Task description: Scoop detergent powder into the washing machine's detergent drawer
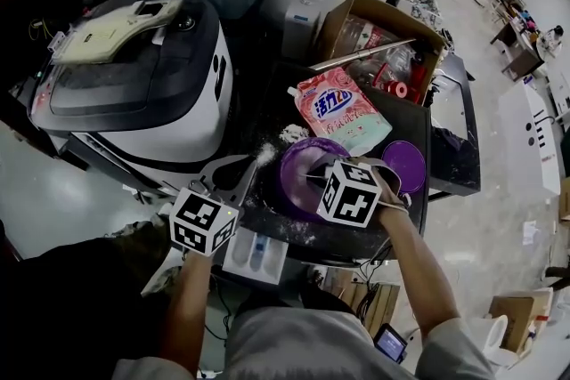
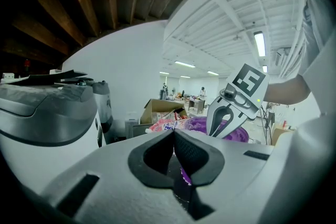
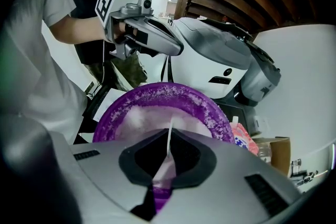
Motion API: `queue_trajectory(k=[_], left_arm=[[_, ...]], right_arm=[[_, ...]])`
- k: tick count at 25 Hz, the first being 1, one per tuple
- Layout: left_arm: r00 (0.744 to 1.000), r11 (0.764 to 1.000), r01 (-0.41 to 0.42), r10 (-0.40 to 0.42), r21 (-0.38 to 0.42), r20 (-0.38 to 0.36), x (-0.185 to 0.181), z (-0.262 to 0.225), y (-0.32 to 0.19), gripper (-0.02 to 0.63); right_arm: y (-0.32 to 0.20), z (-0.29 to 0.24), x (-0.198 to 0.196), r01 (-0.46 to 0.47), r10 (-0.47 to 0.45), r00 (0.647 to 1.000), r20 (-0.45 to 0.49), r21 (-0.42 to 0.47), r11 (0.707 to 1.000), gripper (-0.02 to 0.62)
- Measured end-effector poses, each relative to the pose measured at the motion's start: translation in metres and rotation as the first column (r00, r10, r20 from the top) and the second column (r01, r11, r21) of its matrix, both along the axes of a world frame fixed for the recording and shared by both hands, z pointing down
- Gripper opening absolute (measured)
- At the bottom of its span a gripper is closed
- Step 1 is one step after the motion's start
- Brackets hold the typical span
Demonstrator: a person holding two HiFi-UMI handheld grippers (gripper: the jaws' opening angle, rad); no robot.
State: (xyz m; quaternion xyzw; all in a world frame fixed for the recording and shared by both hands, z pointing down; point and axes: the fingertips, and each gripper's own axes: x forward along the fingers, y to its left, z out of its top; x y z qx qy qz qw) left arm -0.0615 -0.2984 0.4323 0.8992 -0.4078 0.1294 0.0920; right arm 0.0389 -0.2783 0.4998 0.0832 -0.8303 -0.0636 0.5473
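A purple bowl (image 1: 301, 166) of white detergent powder (image 3: 147, 115) stands on the dark table beside the white and black washing machine (image 1: 151, 84). My right gripper (image 1: 313, 178) hangs over the bowl, shut on the thin white handle of a scoop (image 3: 170, 123); the scoop's head is hidden. Left of the bowl, my left gripper (image 1: 242, 173) is shut, and I see nothing between its pads (image 2: 184, 152). The white detergent drawer (image 1: 256, 252) stands pulled out below the table's near edge.
A pink detergent bag (image 1: 343, 111) lies behind the bowl, with a purple lid (image 1: 403, 163) at the right. An open cardboard box (image 1: 378, 44) of bottles sits at the back. Spilled powder (image 1: 272, 147) dusts the table.
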Motion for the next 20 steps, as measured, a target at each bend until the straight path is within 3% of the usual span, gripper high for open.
queue_trajectory(k=[20], left_arm=[[1.0,1.0,-0.003,0.003,-0.002,-0.01,0.0,0.002,-0.001,0.01]], right_arm=[[0.028,0.003,-0.006,0.085,-0.088,0.996,-0.02,-0.107,0.991,0.006]])
